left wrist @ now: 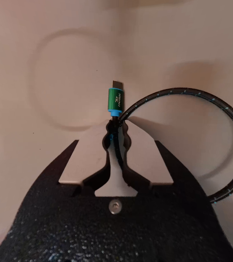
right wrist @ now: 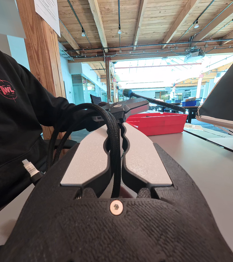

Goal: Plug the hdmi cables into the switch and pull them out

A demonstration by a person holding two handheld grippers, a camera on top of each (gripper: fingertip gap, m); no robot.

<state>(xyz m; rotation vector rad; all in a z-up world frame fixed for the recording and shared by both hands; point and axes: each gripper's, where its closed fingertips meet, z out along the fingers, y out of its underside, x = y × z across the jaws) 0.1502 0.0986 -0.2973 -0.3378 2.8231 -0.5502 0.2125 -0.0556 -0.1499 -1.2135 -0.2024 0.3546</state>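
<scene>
In the left wrist view my left gripper is shut on a black braided HDMI cable just behind its green plug with blue ends. The plug points away from me over a beige surface, and the cable loops round to the right. In the right wrist view my right gripper is shut on a plain black braided cable that loops off to the left. A silver-white plug sticks up at lower left. The left gripper shows farther off, its plug raised. No switch is in view.
A red plastic bin stands on the grey table beyond my grippers. A person's black sleeve fills the left side, with a wooden post behind. A dark screen on a white stand is at right.
</scene>
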